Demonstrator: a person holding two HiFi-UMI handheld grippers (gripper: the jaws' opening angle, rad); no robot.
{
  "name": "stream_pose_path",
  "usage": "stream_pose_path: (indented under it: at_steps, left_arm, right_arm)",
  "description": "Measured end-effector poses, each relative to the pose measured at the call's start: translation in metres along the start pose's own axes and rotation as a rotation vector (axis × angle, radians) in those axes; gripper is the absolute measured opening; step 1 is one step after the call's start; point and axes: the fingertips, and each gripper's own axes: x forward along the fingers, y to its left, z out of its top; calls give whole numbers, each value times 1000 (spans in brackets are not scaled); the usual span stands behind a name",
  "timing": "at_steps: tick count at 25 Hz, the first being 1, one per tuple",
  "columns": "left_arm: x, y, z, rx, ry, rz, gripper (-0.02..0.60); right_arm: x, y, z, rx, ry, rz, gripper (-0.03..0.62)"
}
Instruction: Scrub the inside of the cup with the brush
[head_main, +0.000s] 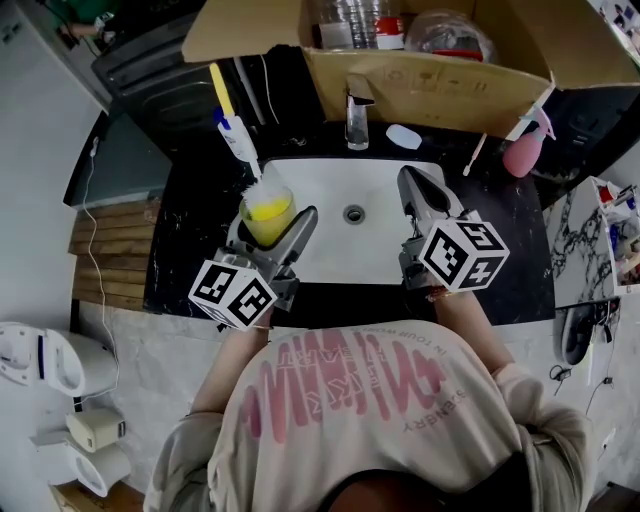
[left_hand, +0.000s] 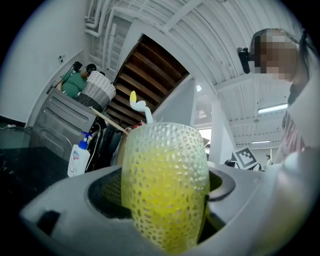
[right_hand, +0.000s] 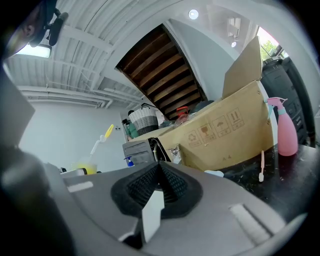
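Fingers (left_hand: 60, 212) of left gripper (head_main: 275, 225) clamp yellow cup (left_hand: 165, 185), brush (head_main: 240, 140) standing inside unheld; right gripper (head_main: 415, 185) closed on nothing, well apart; scrubbing judged not under way.

Basin (head_main: 330, 195) open centrally; cup (head_main: 268, 218) and brush (head_main: 238, 138) left, faucet (head_main: 357, 118) (box (head_main: 430, 85) behind) rearward.

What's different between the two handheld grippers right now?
The left gripper grips the yellow dimpled cup, a brush standing in it; the right gripper holds nothing. The left gripper's fingers are held apart by the cup; the right gripper's fingers are pressed together. Both are grey, carry a marker cube and are at the white sink.
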Motion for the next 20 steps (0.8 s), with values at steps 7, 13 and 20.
stream_pose_path:
  at_steps: [7, 13, 20]
  left_arm:
    - [2, 3, 1, 6, 13, -2, 388]
    - [5, 1, -1, 0, 19, -10, 388]
    - [1, -1, -5, -2, 21, -2, 388]
  right_arm:
    - [-3, -3, 1, 2, -4, -15, 11]
    - [-5, -5, -2, -1, 9, -24, 11]
    - [-10, -4, -6, -5, 19, -29, 11]
